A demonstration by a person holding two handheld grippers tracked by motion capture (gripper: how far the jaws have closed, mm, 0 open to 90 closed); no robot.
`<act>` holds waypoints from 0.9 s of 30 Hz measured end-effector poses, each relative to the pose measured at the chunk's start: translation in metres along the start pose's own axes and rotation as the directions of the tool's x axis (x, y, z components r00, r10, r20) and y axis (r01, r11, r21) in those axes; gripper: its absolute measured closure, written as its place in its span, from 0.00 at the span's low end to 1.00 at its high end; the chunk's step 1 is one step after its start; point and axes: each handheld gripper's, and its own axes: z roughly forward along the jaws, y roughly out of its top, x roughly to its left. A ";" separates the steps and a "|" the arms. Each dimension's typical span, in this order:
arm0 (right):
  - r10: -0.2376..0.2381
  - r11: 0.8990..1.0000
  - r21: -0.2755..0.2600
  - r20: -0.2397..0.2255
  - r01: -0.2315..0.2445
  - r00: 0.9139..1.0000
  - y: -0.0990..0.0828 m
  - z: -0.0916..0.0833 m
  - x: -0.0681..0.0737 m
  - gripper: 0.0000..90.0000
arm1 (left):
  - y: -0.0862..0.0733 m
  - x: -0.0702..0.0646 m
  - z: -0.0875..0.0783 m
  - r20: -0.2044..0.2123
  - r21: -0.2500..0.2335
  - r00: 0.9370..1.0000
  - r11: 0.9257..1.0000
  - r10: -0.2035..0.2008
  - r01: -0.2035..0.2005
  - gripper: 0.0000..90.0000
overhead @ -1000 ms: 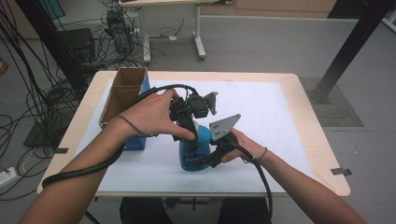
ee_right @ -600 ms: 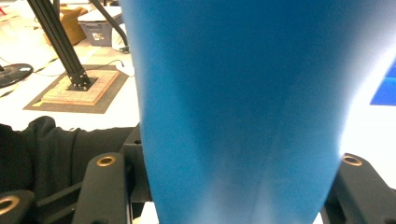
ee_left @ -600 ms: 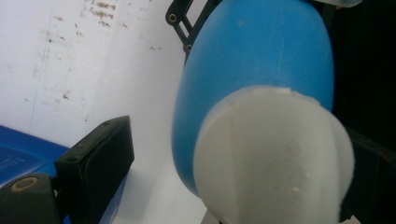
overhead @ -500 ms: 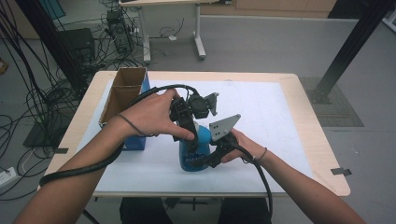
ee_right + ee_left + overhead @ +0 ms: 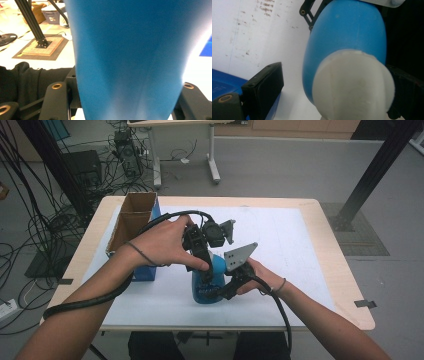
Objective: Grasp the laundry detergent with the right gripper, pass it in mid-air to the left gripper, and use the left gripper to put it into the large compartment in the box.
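Nearest the person, the right gripper has its jaws clamped on the body of a blue bottle, which stands upright on the white sheet covering the worktop. In the right gripper view the blue bottle sits pressed between the two black jaws. Just above, the left gripper comes down over the bottle's top. In the left gripper view the bottle's white cap lies between the jaws, the left jaw standing clear of it with the sheet visible in the gap and the right jaw close against the cap, so the jaws are apart. Farther back on the left, an open cardboard box rests at the worktop's edge.
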 end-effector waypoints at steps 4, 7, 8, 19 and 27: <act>0.003 1.000 -0.001 0.000 -0.003 1.000 0.000 0.000 0.000 0.46 | 0.000 0.000 0.001 0.000 0.009 1.000 1.000 0.008 -0.008 0.10; 0.003 1.000 0.001 -0.002 -0.003 1.000 0.000 0.000 0.000 0.46 | 0.000 0.000 0.000 0.000 0.005 1.000 1.000 0.006 -0.006 0.10; 0.001 1.000 0.002 -0.002 -0.001 1.000 0.000 0.000 0.000 0.46 | 0.000 0.000 0.000 0.003 0.006 1.000 1.000 0.007 -0.007 0.10; 0.000 1.000 0.001 -0.005 0.000 1.000 0.000 0.001 0.000 0.46 | 0.000 0.001 0.000 0.006 0.004 1.000 1.000 0.005 -0.005 0.09; -0.001 1.000 0.003 -0.005 0.001 1.000 0.000 0.000 0.000 0.46 | 0.000 0.001 0.000 0.003 0.004 1.000 1.000 0.006 -0.006 0.09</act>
